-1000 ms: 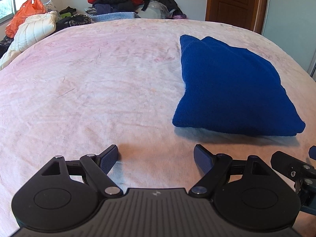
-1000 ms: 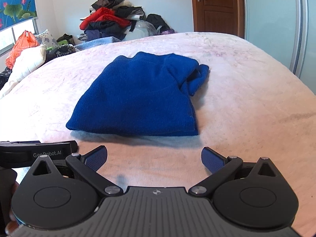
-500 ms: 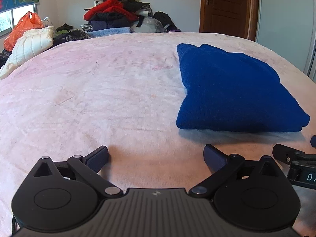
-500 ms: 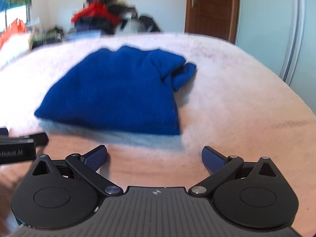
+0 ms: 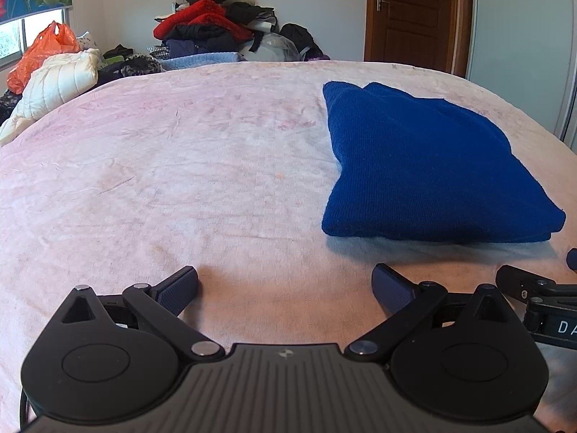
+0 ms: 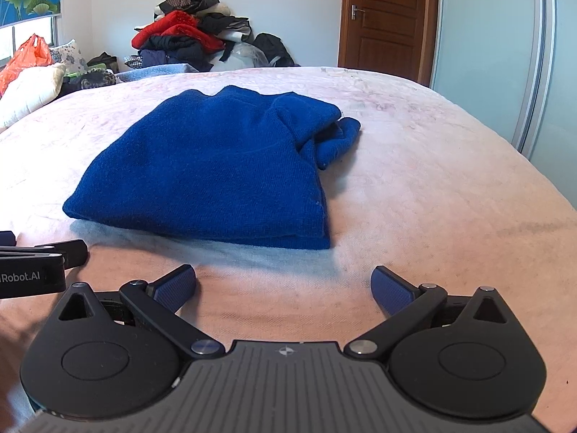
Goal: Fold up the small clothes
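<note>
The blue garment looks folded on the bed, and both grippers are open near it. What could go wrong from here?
1. A loose part sticks out at the far right of the blue garment; lifting the stack could let it slip open.
2. The left gripper and right gripper sit close together, so they might bump.
3. The pink bedspread is wrinkled; low pads may pinch it too.

The left tool (image 5: 285, 283) is matte black, with two round discs, silver screws, a ribbed grey centre plate and dark blue ridged pads (image 5: 178, 287). The right tool (image 6: 283, 283) looks the same. White lettering marks the black bar at nine o'clock in its view.
</note>
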### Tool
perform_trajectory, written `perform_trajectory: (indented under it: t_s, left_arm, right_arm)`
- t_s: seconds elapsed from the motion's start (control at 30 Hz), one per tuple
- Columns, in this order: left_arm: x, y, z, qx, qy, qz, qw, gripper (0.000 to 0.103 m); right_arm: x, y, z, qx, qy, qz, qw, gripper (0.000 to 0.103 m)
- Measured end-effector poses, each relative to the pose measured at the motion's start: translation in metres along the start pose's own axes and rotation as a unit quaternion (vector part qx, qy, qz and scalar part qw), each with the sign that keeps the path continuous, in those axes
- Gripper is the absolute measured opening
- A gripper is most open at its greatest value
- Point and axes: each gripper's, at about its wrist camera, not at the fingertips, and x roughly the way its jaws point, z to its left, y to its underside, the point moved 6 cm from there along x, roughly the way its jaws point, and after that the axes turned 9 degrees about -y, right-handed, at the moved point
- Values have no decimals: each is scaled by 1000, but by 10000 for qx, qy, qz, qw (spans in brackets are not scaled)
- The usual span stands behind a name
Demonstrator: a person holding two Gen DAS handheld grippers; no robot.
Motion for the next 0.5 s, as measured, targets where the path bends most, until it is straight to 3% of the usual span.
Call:
perform_trajectory:
  t_s: [0.5]
  left_arm:
    - [0,1,-4,71,-54,-185,9998,103]
  right_arm:
    - [0,0,0,24,-66,17,10000,103]
